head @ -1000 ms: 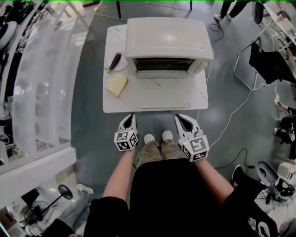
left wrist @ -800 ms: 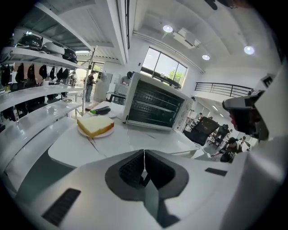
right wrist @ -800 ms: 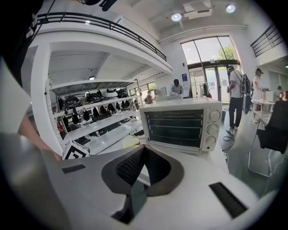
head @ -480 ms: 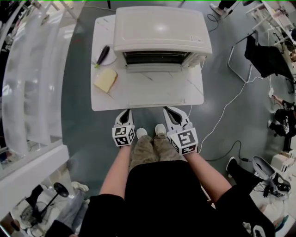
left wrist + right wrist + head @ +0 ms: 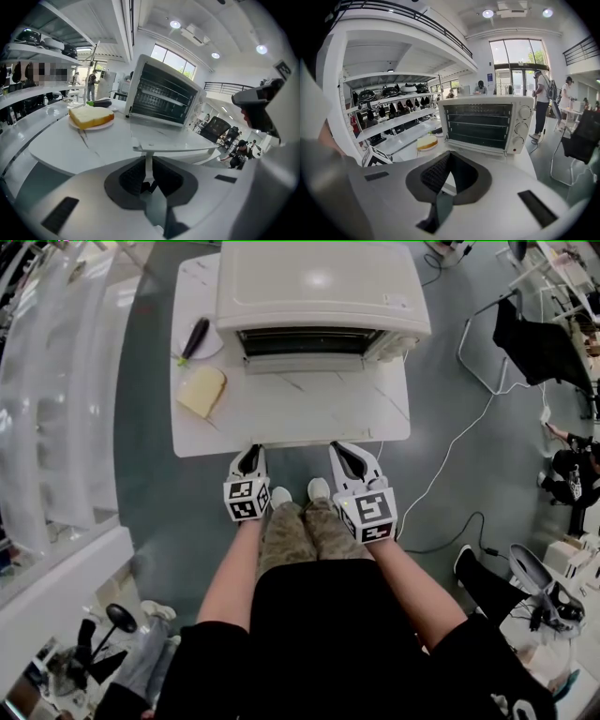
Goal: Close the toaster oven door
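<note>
A white toaster oven (image 5: 319, 287) stands at the back of a white table (image 5: 192, 432). Its racks show in the right gripper view (image 5: 485, 123). Its glass door (image 5: 319, 399) lies open and flat, reaching toward the table's front edge. My left gripper (image 5: 248, 457) sits at that front edge, level with the door's rim (image 5: 178, 149). Its jaws (image 5: 146, 176) are almost together, just starting to open, with nothing between them. My right gripper (image 5: 345, 454) is beside it at the same edge, shut and empty (image 5: 445, 176).
A slice of bread (image 5: 202, 390) on a plate lies left of the door. A dark eggplant-like thing (image 5: 192, 337) lies on another plate behind it. A white cable (image 5: 450, 460) trails over the floor at right. Shelving (image 5: 56, 381) runs along the left. A black chair (image 5: 534, 338) stands at right.
Both grippers have moved forward from over the floor to the table's front edge. The table and oven sit nearer and higher in the head view.
</note>
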Tool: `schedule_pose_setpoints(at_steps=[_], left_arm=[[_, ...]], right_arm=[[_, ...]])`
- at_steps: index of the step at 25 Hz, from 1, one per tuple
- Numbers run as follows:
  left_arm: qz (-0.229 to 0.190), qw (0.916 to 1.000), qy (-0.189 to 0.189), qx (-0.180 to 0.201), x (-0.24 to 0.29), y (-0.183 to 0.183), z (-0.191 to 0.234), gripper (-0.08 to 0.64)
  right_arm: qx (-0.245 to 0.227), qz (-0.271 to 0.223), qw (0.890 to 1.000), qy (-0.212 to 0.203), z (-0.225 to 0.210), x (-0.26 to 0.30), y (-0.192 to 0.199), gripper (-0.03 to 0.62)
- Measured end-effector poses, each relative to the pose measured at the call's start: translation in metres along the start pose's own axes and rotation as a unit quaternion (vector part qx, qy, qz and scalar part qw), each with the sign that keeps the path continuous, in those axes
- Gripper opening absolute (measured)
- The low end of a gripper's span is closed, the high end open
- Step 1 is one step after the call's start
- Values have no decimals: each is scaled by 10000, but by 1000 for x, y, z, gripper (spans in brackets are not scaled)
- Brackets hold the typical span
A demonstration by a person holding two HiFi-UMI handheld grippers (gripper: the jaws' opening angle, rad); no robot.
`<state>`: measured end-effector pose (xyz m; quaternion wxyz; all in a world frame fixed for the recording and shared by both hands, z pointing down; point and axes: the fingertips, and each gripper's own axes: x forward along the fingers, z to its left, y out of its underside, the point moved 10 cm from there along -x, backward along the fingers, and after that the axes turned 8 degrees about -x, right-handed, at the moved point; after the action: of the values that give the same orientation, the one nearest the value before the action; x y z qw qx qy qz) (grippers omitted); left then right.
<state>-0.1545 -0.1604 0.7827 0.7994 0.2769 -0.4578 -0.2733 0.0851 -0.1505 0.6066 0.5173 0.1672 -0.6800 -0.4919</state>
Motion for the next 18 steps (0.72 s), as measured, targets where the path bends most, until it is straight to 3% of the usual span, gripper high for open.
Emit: schedule_pose_setpoints(at_steps=[4,18], left_arm=[[-71,10000,-13,57,4,-1,-3,110],[188,9996,-221,22,18,-6,-1,94]], right_arm=[[-57,-52,9999,-118,-1,-2,2,21],[-73,-25,9995,-306,-1,3,6,21]])
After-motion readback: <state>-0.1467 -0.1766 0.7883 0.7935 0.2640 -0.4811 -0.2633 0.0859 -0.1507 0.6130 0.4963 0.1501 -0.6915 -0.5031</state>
